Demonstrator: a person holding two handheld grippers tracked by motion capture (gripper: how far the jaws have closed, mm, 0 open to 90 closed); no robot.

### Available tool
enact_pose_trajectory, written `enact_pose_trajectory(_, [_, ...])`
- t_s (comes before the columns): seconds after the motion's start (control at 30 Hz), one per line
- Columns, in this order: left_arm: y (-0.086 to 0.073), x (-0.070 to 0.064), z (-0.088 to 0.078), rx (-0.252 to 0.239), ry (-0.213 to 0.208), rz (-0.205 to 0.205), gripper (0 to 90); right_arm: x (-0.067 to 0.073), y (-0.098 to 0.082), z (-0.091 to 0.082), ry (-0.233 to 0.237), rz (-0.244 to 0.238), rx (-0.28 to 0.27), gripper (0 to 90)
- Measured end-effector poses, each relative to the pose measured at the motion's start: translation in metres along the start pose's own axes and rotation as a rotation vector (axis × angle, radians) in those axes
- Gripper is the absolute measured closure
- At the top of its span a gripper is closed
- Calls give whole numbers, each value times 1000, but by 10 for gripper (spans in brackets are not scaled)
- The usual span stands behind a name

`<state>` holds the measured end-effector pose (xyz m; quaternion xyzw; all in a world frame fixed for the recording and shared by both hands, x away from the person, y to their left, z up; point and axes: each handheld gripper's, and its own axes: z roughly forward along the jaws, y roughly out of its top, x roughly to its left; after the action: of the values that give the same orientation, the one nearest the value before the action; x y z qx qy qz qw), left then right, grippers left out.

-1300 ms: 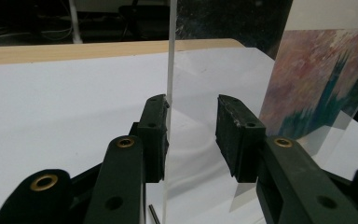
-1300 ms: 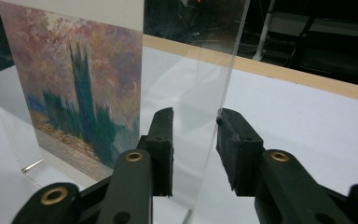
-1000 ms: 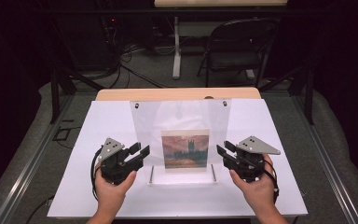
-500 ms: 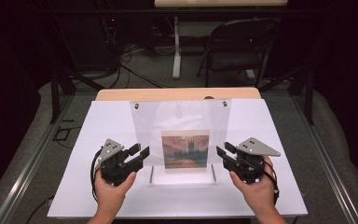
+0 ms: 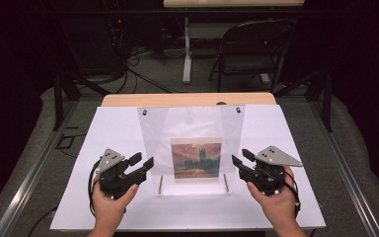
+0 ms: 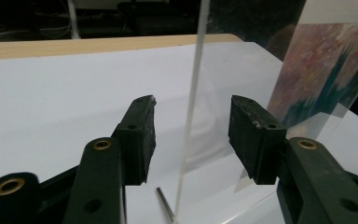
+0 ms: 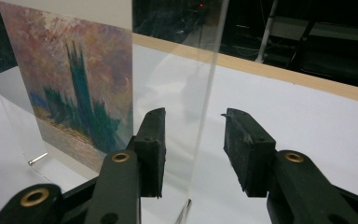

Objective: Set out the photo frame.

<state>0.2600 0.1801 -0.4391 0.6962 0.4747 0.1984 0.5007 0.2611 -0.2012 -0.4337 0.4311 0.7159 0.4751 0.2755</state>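
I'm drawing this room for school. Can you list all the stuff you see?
Clear panel: one, see-through, upright mid-table.
Picture: one, pink and teal, on the panel.
Pins: two, metal, at the panel's foot.
Table: one, white top, wooden far edge.
Chair: one, dark, behind the table.
Cables: several, black, on the floor.
Left gripper: one, black, fingers open astride the panel's left edge.
Right gripper: one, black, open astride the right edge.
Hands: two, bottom.
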Motion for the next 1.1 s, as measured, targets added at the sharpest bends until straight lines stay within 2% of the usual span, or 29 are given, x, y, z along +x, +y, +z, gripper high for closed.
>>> enact_pose_trajectory(0.1, [-1,6,-7,-6,19,7,484,-5,0,-6,-5,13,-5,568])
enact_pose_trajectory(0.3, [-3,21,-20,-30,87,17,429,-18,-1,-18,-40,34,-24,503])
enact_pose_trajectory(0.63, [-10,46,-31,-81,142,-15,391,-31,-7,-26,-96,45,-42,424])
enact_pose_trajectory(0.7, [-12,50,-32,-77,163,-18,389,-32,-10,-26,-102,48,-36,422])
enact_pose_trajectory(0.93, [-33,65,-24,-41,180,-51,382,-41,-26,-21,-132,66,0,396])
enact_pose_trajectory(1.1, [-49,71,-16,-18,184,-44,378,-47,-40,-17,-148,77,13,392])
